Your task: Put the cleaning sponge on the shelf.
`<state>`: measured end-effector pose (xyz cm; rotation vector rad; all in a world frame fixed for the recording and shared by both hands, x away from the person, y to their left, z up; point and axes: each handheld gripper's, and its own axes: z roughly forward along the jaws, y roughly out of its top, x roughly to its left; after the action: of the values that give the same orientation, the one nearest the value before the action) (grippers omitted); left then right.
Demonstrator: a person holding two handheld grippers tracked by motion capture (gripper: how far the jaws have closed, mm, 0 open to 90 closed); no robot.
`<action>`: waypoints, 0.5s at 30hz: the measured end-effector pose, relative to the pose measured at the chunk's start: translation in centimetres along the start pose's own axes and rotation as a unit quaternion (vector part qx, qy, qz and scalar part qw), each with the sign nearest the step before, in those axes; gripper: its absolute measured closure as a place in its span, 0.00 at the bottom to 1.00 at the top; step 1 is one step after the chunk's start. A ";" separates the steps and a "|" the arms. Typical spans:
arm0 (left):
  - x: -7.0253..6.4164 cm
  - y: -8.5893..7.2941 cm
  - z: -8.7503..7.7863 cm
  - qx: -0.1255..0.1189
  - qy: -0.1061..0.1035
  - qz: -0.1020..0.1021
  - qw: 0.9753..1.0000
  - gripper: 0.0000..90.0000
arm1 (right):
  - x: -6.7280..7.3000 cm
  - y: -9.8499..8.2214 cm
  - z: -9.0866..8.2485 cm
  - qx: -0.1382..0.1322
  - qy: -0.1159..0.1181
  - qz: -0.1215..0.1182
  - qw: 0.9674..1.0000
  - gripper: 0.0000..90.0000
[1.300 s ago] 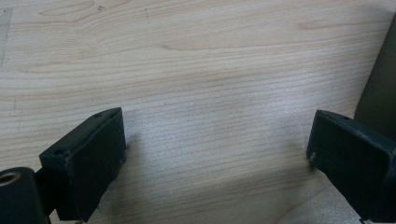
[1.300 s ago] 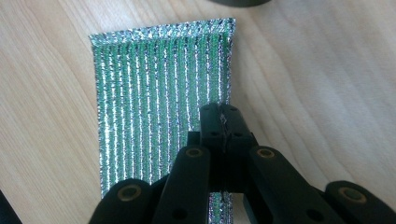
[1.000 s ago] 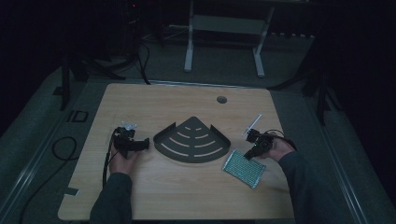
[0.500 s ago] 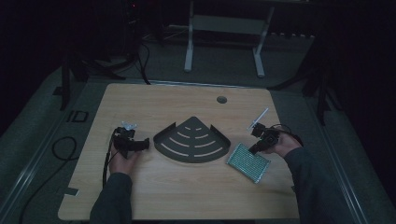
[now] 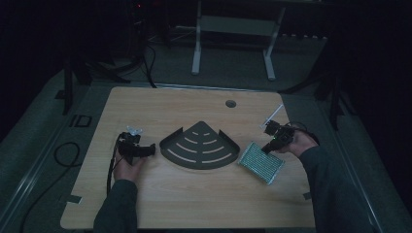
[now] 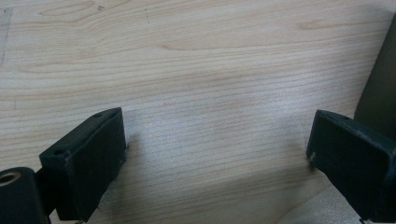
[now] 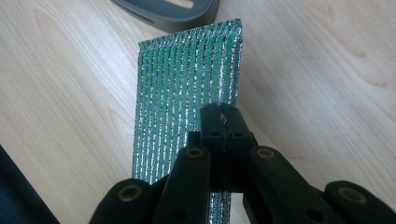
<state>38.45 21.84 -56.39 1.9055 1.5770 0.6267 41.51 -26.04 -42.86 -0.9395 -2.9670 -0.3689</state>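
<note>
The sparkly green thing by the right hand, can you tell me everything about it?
The green pad is a flat rectangle of shiny green mesh with silvery lines running along it, like a scrubbing cloth. It sits on the wooden table, askew to the table's edges, with one end close to the dark fan-shaped tray. The right gripper has its jaws pressed together on one edge of it.
</note>
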 end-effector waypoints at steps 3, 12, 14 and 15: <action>0.0 0.0 0.0 0.000 0.000 0.000 1.000 0.06 | -0.1 0.4 -0.7 -0.005 -0.004 -0.001 1.000 1.00; 0.0 0.0 0.0 0.000 0.000 0.000 1.000 0.06 | -0.3 1.6 -1.5 -0.015 -0.005 0.006 1.000 1.00; 0.0 0.0 0.0 0.000 0.000 0.000 1.000 0.06 | -0.3 1.9 -1.6 -0.016 -0.005 0.007 1.000 1.00; 0.0 0.0 0.0 0.000 0.000 0.000 1.000 0.05 | -0.3 2.1 -1.7 -0.016 -0.005 0.006 1.000 1.00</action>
<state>38.45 21.85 -56.39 1.9060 1.5766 0.6265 42.80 -24.92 -40.81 -0.9639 -2.9730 -0.4151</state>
